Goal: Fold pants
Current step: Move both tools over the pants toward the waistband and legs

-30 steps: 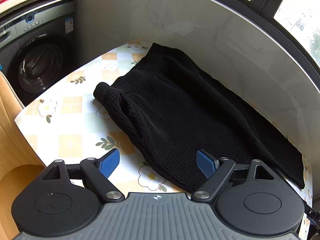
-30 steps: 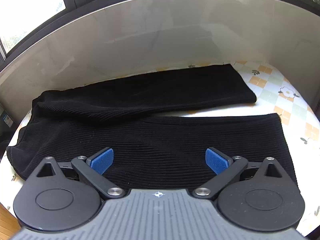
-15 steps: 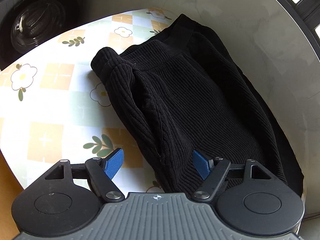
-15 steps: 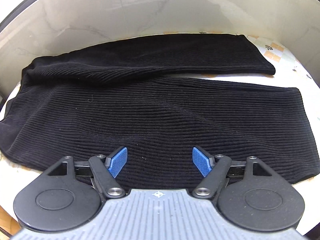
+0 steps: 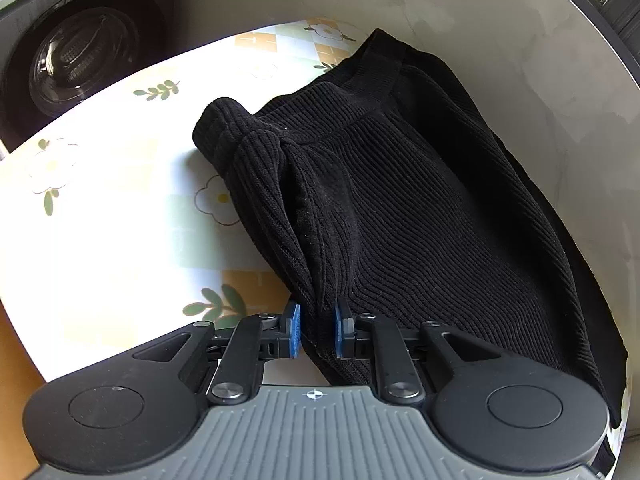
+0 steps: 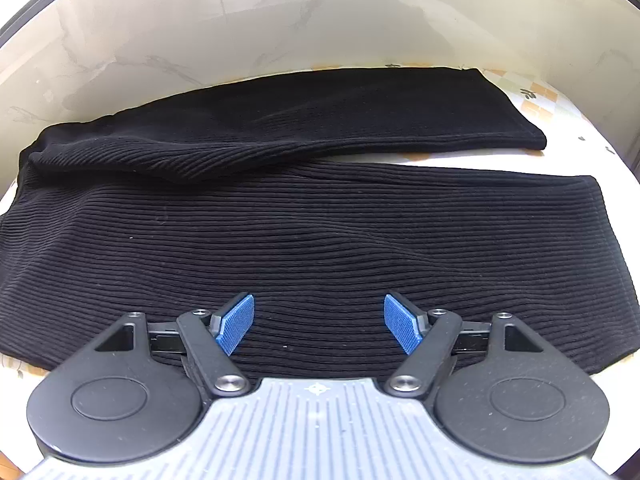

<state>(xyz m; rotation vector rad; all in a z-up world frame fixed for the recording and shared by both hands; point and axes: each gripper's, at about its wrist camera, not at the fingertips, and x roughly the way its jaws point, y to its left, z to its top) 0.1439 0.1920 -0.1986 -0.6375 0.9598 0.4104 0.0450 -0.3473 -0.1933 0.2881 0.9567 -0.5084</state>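
Observation:
Black ribbed pants (image 5: 400, 200) lie on a table with a floral cloth (image 5: 120, 220). In the left wrist view the waistband end points away toward the far left, and my left gripper (image 5: 317, 330) is shut on the near side edge of the pants below the waist. In the right wrist view the pants (image 6: 320, 220) spread across the table with both legs running to the right, the far leg (image 6: 360, 120) along the wall. My right gripper (image 6: 319, 326) is open just above the near leg, close to its front edge.
A marble wall (image 6: 280, 28) runs right behind the pants. A dark washing machine (image 5: 68, 56) stands beyond the table's left end. The table edge (image 5: 24, 328) and wooden floor lie at the near left in the left wrist view.
My left gripper moved in onto the pants' near side edge and closed on it. My right gripper came lower and closer over the near leg and stayed open.

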